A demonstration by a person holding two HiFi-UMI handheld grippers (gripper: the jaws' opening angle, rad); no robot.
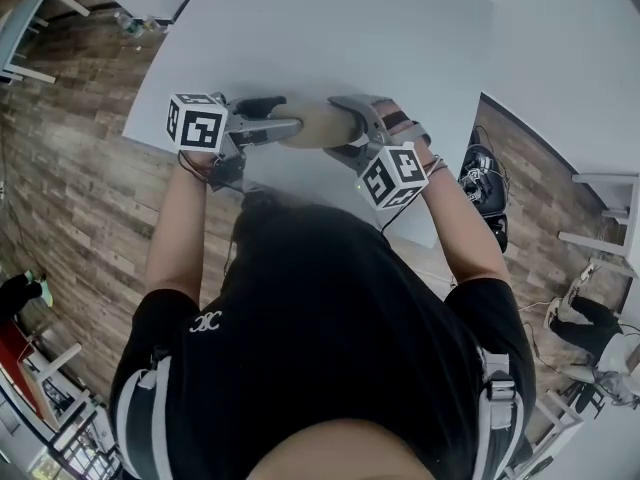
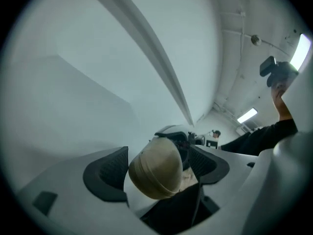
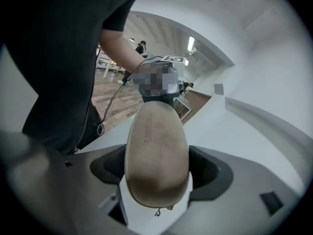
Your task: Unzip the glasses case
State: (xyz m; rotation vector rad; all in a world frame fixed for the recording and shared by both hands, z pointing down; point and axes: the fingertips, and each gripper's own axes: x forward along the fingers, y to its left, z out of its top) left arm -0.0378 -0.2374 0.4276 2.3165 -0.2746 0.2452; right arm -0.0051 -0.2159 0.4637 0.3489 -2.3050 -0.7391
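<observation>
Currently glasses case (image 1: pixel 318 125) is lifted above the bench (image 1: pixel 300 28), right tongs (image 3: pixel 156 168) pinching one end; left tongs (image 2: pixel 155 169) spread around the other, not gripping. Case looks closed; unzipping remains

1. A white table (image 1: pixel 330 28) spreads below and ahead of the fingers (image 1: pixel 262 108), its top smooth and matte.
2. Its near edge runs behind the fingers, toward the person.
3. The table stands on a wood-plank floor (image 1: pixel 80 198), which shows left and right of the fingers.
4. Dark gear with cables (image 1: pixel 485 183) lies on the floor, well right of the fingers.
</observation>
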